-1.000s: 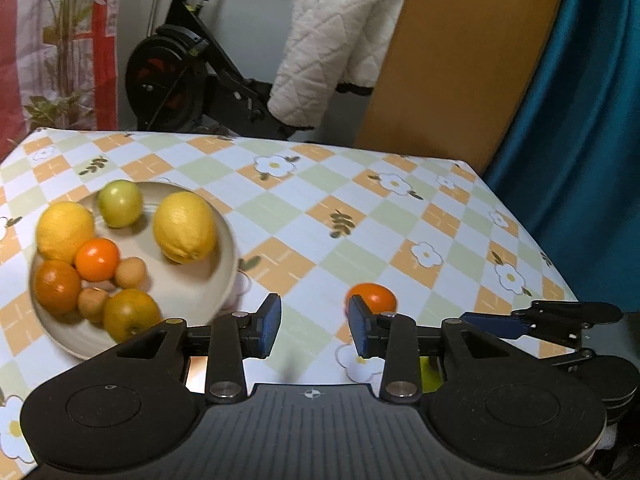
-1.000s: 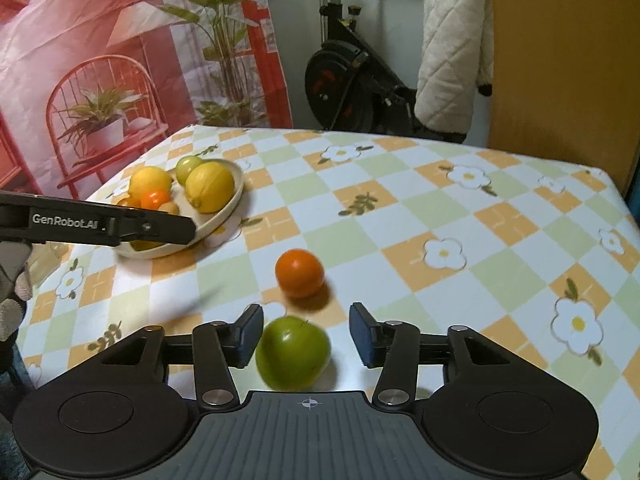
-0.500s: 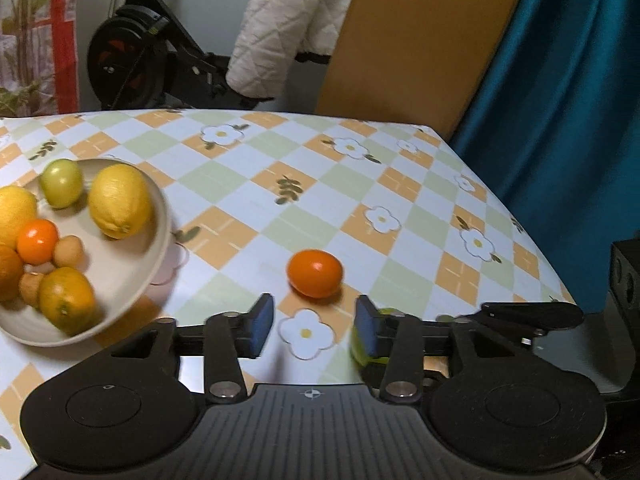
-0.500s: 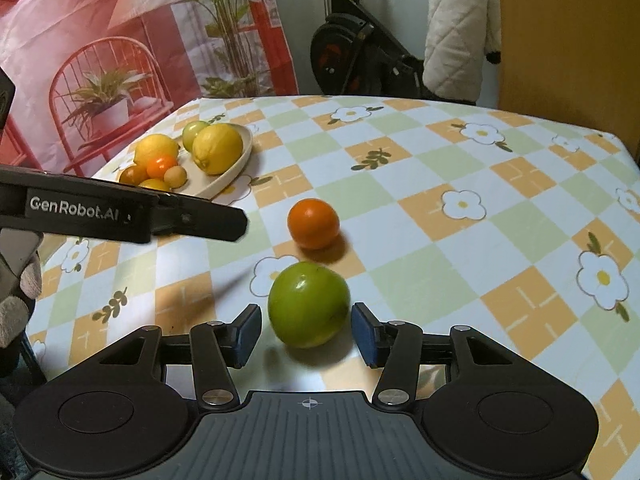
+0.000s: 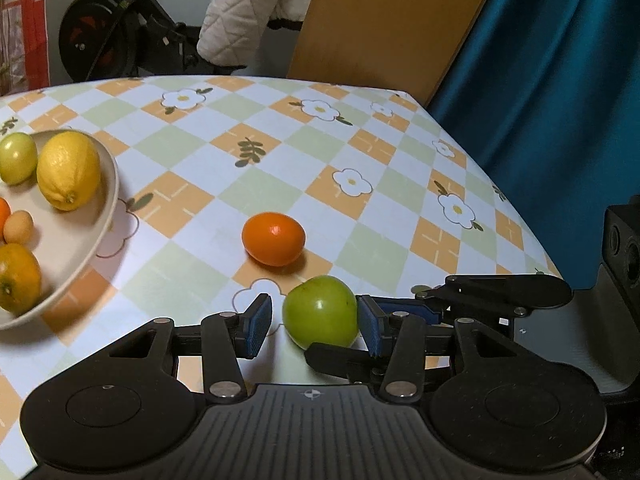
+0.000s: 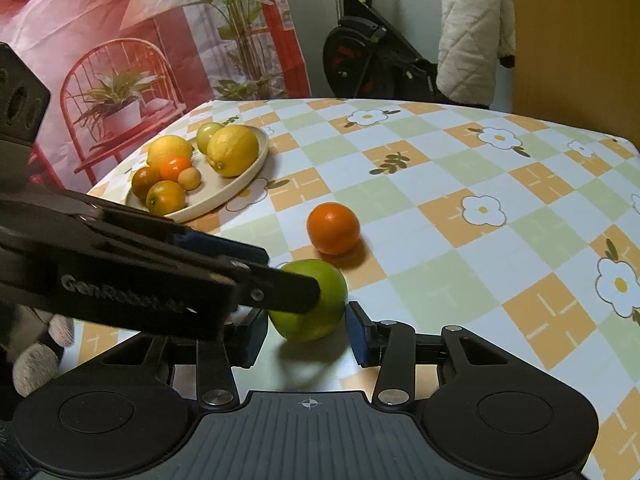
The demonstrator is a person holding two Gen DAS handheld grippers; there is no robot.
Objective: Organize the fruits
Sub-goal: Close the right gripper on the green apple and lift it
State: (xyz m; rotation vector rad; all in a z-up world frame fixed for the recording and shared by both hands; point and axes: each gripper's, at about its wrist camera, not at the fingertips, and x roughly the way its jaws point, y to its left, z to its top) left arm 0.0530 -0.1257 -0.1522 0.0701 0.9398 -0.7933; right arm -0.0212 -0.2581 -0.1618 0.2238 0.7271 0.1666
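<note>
Green fruit (image 6: 310,300): on the surface, near its front edge, just beside the loose orange (image 6: 333,228).
Right gripper (image 6: 306,334): jaws closing around the green fruit; contact unclear.
Left gripper (image 5: 316,326): partly open, right pad at the same fruit, left pad clear.
Plate (image 6: 240,182): toward the far left corner, already holding fruit.
Advice: let one gripper take it; grip at its widest part, gently.

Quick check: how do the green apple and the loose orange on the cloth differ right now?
The green apple is green and the bigger of the two; the orange is orange and smaller. The apple sits between the fingers of the right gripper, whose jaws are closing, while the orange lies free beyond it, with no gripper around it. Both rest on the checked tablecloth, outside the plate.
</note>
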